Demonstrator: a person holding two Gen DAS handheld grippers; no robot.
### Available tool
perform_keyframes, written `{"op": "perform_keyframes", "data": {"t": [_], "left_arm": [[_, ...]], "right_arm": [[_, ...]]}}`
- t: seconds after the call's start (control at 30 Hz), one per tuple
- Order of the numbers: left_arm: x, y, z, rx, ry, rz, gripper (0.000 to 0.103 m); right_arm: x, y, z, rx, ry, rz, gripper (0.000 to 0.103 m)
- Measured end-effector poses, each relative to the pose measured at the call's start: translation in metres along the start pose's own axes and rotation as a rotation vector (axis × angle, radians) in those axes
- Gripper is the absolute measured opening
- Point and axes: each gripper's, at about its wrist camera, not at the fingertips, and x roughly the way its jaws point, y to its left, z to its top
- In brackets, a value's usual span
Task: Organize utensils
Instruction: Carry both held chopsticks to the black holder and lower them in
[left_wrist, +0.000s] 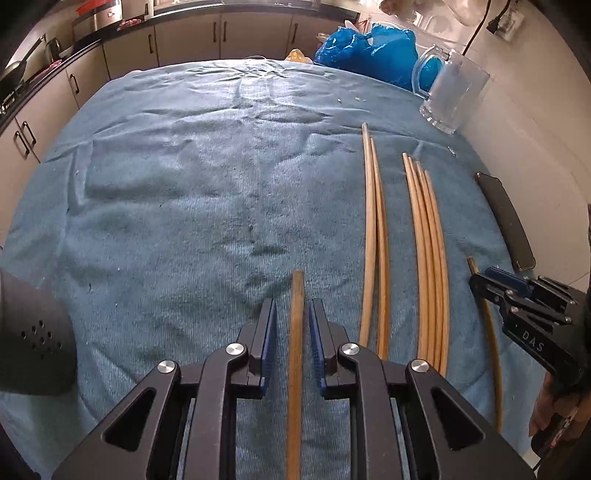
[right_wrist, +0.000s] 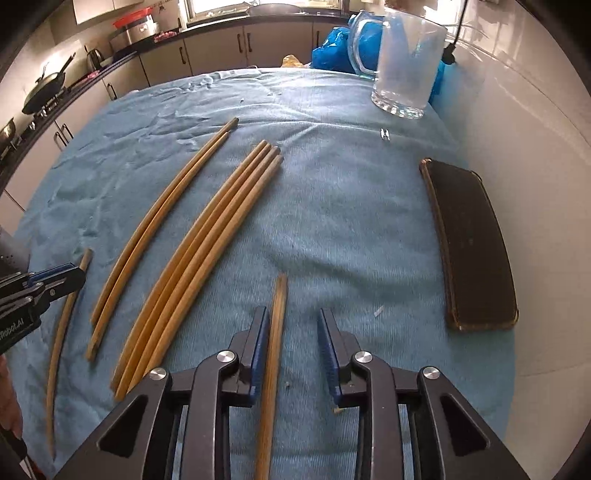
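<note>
Looking along our left tool (left_wrist: 291, 314), we see its blue pads spread apart with one chopstick (left_wrist: 295, 369) lying between them on the blue towel (left_wrist: 184, 203), untouched by either pad. Our right tool (right_wrist: 293, 325) is likewise released around another chopstick (right_wrist: 273, 362), which lies just beside its left pad. Only the right view shows the whole black phone (right_wrist: 472, 243) by the wall and lettering "Robot.AI" on the left tool; the left view reads "DAS" on the right tool. Between them lie a pair (right_wrist: 159, 229) and four chopsticks (right_wrist: 203, 258); a glass mug (right_wrist: 406, 62) stands far right.
</note>
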Motion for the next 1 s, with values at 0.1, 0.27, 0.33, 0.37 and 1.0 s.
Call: {"op": "perform_keyframes", "data": {"t": [0.1,0.27,0.33,0.37,1.0], "left_arm": [[-0.002,-0.001,-0.002,0.024,0.001,0.0,0.008],[-0.021,0.002,-0.015,0.019,-0.059,-0.008,0.006],[-0.04,0.002,-0.022,0.022,-0.106,-0.02,0.006],[-0.053,0.003,-0.027,0.024,-0.137,-0.028,0.006],[-0.215,0.023,-0.102,-0.014,-0.516,-0.183,0.006]], "right_arm": [[0.003,0.004,0.005,0.0,0.005,0.005,0.009],[-0.004,0.01,0.0,0.004,-0.061,0.069,0.007],[-0.023,0.009,-0.007,0.022,-0.137,0.091,0.007],[-0.03,0.009,-0.01,0.028,-0.163,0.107,0.007],[-0.182,0.063,-0.065,0.027,-0.583,0.254,0.007]]}}
